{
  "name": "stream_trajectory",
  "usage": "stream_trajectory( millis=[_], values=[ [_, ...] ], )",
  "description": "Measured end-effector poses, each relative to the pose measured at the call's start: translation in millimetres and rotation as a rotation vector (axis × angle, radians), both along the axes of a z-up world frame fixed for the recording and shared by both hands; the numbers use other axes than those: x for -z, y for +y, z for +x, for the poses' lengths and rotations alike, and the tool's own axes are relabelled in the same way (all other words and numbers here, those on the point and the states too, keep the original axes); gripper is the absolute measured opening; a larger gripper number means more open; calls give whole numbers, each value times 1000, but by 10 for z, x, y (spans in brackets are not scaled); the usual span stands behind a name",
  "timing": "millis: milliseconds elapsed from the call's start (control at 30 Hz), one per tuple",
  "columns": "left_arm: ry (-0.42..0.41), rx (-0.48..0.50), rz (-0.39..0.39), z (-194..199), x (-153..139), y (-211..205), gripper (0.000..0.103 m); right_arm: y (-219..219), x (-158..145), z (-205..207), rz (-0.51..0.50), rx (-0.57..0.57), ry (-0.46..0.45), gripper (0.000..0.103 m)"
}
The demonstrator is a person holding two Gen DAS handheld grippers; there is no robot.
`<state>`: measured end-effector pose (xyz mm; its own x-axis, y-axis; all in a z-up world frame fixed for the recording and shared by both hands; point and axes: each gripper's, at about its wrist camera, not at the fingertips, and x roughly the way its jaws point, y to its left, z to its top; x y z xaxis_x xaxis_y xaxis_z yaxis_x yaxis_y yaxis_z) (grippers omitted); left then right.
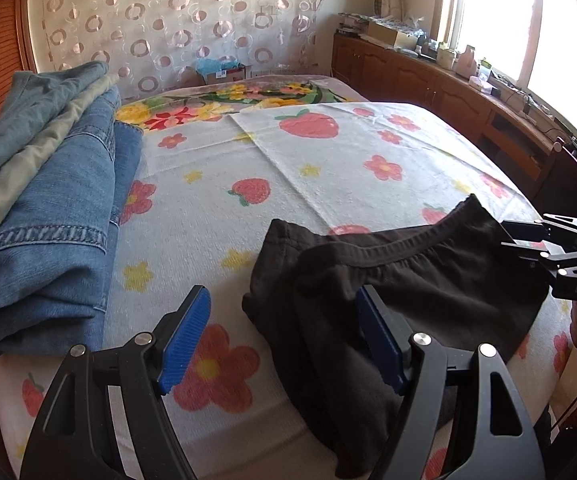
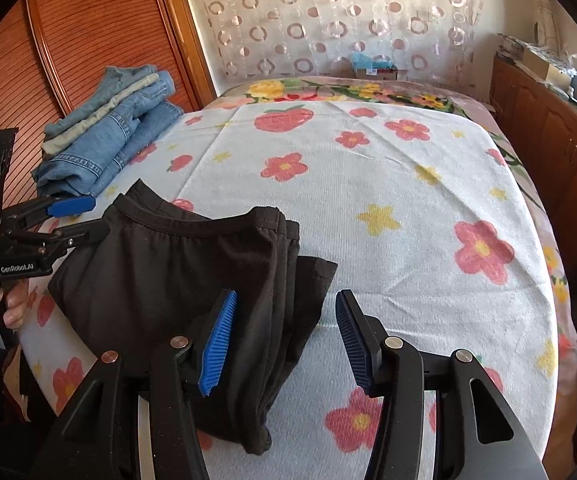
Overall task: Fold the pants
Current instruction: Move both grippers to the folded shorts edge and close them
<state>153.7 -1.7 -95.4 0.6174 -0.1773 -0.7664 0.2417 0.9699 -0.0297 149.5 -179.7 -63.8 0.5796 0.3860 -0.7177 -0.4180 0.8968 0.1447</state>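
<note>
Your folded black cotton pants point(image 1: 388, 280) lie on the strawberry-and-flower print towel point(image 1: 288, 168) at the bed's near edge. Your left gripper point(image 1: 284, 344) hangs over the pants' left end, fingers spread, nothing between them. Your right gripper point(image 2: 284, 340) sits over the other end, fingers spread too, gripping nothing. A stack of folded blue denim jeans point(image 2: 100, 144) sits well apart, by the wooden slatted door point(image 2: 88, 32).

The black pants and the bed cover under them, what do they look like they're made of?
The black pants look like a soft matte knit, probably cotton jersey: limp folds, a ribbed elastic waistband, no sheen. The bed cover looks like terry towelling with a looped, nubby pile and a printed strawberry and flower pattern. Exact fibres can't be told from these views.
</note>
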Motion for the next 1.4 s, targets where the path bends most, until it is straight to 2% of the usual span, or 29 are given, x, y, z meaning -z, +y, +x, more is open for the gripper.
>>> stream_trajectory(
  millis=[200, 367, 500, 533, 633, 900, 1133, 1267, 1400],
  values=[
    [33, 10, -13, 136, 114, 16, 76, 50, 19, 101, -4, -3, 27, 53],
    [41, 14, -57, 158, 185, 68, 79, 76, 11, 125, 1, -5, 36, 53],
    [32, 23, -51, 142, 192, 61, 81, 165, 22, 161, 9, -30, 41, 52],
    [33, 26, -49, 143, 192, 58, 81, 187, 27, 168, 14, -37, 43, 44],
    [34, 30, -44, 149, 192, 49, 82, 236, 31, 178, 20, -50, 39, 40],
    [39, 53, -13, 166, 203, 3, 87, 188, 68, 202, 27, -42, 46, 39],
    [47, 41, -39, 167, 189, 54, 87, 190, 59, 185, 33, -47, 39, 39],
    [62, 18, -124, 175, 152, 143, 66, 188, 63, 169, 29, -51, 32, 39],
    [65, 35, -147, 145, 152, 122, 49, 193, 67, 152, 29, -49, 23, 39]
  ],
)
